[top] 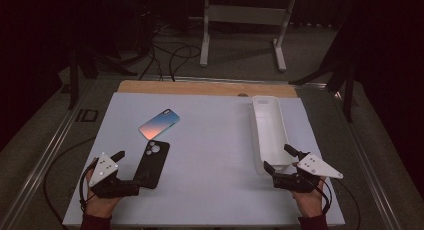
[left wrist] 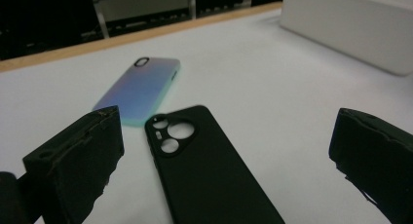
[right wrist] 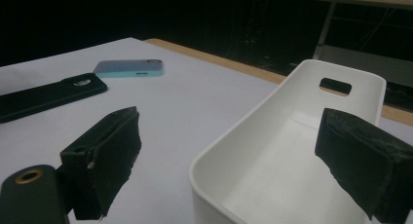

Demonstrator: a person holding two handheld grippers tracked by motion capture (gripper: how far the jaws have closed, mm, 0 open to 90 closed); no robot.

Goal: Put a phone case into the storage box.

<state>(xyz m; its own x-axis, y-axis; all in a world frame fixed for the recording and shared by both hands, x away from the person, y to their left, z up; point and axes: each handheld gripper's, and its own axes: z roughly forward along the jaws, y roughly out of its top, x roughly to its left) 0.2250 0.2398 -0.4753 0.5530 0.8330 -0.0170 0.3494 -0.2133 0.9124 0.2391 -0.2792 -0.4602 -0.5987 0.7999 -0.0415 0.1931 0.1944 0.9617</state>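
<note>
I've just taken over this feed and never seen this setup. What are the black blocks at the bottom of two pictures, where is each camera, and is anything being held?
No robot here: a person holds a two-jaw gripper in each hand. The high view looks down on the white table; the other two cameras ride on the grippers, so the black blocks are each gripper's own jaws. The left gripper is open over a black phone case, with a blue-pink phone case beyond it. The right gripper is open at the near end of an empty white bin. Nothing is held.
</note>
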